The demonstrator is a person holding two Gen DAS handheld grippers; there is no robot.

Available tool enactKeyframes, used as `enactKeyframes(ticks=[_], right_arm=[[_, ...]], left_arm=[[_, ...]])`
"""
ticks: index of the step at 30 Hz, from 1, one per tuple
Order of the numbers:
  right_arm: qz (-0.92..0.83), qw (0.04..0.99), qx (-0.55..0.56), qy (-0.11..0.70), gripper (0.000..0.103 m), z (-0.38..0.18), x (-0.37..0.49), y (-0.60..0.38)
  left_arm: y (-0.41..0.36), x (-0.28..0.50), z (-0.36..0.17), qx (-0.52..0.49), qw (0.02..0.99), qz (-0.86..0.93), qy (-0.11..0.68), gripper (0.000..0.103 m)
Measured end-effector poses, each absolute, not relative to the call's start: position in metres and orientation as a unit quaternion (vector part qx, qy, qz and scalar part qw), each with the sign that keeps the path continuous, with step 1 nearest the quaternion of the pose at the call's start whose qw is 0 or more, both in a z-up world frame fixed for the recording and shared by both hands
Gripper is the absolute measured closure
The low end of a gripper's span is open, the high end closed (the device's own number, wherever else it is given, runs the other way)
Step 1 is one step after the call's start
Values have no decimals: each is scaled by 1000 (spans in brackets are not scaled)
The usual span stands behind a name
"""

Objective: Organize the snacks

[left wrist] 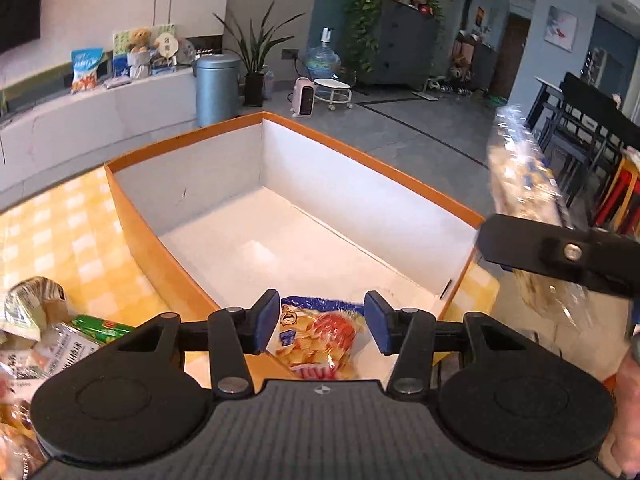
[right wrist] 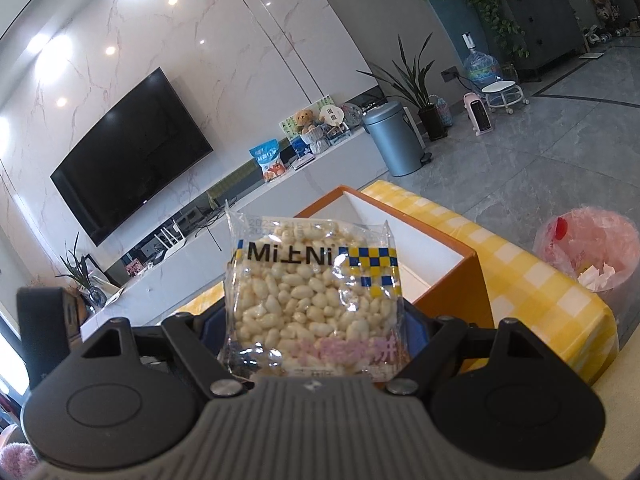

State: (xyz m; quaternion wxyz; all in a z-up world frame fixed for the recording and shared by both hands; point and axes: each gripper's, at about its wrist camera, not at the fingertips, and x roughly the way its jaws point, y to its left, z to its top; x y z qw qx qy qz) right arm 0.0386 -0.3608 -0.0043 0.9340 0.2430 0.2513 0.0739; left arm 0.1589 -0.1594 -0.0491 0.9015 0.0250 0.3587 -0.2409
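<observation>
Box: orange outside, white inside, open-topped, standing on the desk with its yellow checked cloth. All places below are given from this box.

Chip bag: blue, red and yellow, lying inside the box at its near end, on the white floor.

Left gripper: above the near end of the box, jaws apart, blue pads either side of the chip bag but clear of it; nothing held.

Rice cake pack: clear wrapper, puffed white grains, blue-and-yellow checked label. Held upright in front of the box, outside it.

Right gripper: clamped on the lower sides of the rice cake pack, jaws wide, before the box.

Loose snacks: a heap of wrapped packets, one green, on the desk left of the box in the left wrist view.

Bin: pink liner, on the floor right of the box, beyond the desk edge.
</observation>
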Motion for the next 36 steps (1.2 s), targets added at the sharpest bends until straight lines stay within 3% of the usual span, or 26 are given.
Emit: enactKeyframes(ticks=[10,16,25,27,31,36], right_arm=[[75,936,202,277,22,-2,58,-341],[74,936,180,292,22,-4,71,-330],[84,932,123,332,22,-9,97,-312],[88,931,105,337,22,-10,103,-308],[92,930,77,347,22,-11,113,-305],[99,918,48,381,22,-22,126,-299]], left_arm=[[-157,151,-49,60,903,-247,345,45],[-145,151,-47,48,903,-240,354,54],[-132,145,-46,41,908,-235,346,54],[-127,140,-42,27,909,-240,339,49],[-110,122,-34,1,912,-260,318,30],[-93,100,-29,9,921,-236,311,28]])
